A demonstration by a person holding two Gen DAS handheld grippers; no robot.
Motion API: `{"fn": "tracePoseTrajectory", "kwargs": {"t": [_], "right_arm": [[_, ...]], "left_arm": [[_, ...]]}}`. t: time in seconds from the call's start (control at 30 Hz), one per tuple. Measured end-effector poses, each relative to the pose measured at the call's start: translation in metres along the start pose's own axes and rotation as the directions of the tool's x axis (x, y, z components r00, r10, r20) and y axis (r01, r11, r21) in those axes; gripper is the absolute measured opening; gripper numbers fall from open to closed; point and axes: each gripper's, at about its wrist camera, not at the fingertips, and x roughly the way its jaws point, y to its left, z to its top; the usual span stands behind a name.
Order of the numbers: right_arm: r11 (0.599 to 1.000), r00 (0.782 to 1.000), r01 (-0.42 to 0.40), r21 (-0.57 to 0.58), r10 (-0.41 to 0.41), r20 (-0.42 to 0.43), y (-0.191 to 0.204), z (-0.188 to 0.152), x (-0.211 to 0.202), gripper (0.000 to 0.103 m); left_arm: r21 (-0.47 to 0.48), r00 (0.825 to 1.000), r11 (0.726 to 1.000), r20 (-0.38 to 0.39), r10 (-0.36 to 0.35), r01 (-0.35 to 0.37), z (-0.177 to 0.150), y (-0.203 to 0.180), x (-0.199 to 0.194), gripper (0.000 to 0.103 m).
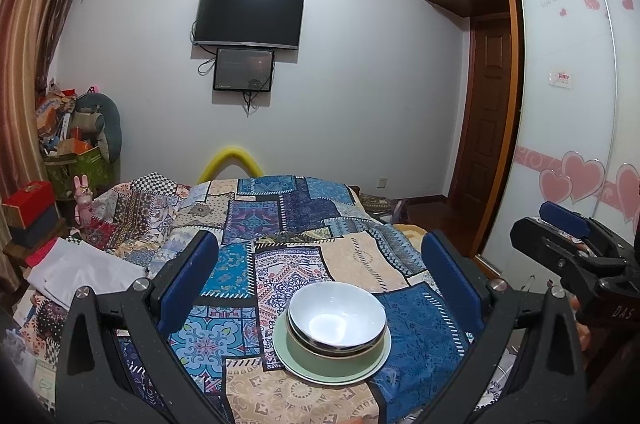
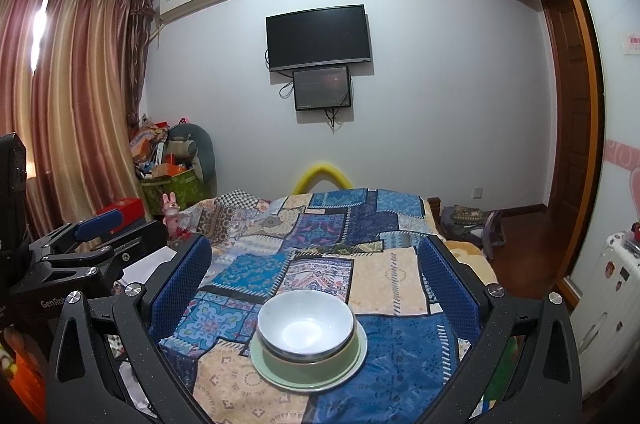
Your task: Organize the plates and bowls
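A white bowl (image 1: pixel 337 320) sits nested in a green bowl (image 1: pixel 320 360), and both rest on a pale green plate (image 1: pixel 288 356), all on a patchwork cloth (image 1: pixel 280 232). The same stack appears in the right wrist view: white bowl (image 2: pixel 306 322), green bowl (image 2: pixel 316 358), plate (image 2: pixel 264 360). My left gripper (image 1: pixel 324 272) is open and empty, held above and behind the stack. My right gripper (image 2: pixel 316 270) is open and empty too, its blue pads wide on either side of the stack. Each gripper shows at the edge of the other's view: the right gripper (image 1: pixel 568 228) and the left gripper (image 2: pixel 96 224).
The cloth covers a table or bed that drops off at the right toward a wooden floor (image 2: pixel 520 244). A pink rabbit figure (image 1: pixel 83 199), red box (image 1: pixel 28 201) and white papers (image 1: pixel 80 272) lie left. A white suitcase (image 2: pixel 612 304) stands right. A television (image 1: pixel 248 17) hangs ahead.
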Motion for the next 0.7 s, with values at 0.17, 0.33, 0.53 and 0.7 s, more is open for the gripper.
{"fn": "tracePoseTrajectory", "kwargs": {"t": [0.17,0.33,0.53,0.7], "right_arm": [[1.000,1.000,-0.001,0.002,0.001,-0.001,-0.0002,0.0001,0.0011,0.103],[1.000,1.000,-0.002,0.002,0.002,-0.001,0.0000,0.0001,0.0009,0.103],[1.000,1.000,-0.002,0.003,0.002,-0.002,0.0002,0.0001,0.0008,0.103],[1.000,1.000,-0.005,0.005,0.005,-0.007,0.0007,-0.0009,0.0012,0.103]], "left_arm": [[-0.015,1.000,1.000,-0.013,-0.009,0.008,0.0001,0.0013,0.0032,0.103],[-0.006,0.999,1.000,-0.029,-0.021,0.021,-0.0025,-0.0016,0.0066,0.103],[-0.009,0.999,1.000,-0.029,-0.030,0.029,-0.0034,-0.0031,0.0070,0.103],[-0.016,0.999,0.999,-0.037,-0.037,0.036,-0.0039,-0.0025,0.0093,0.103]]}}
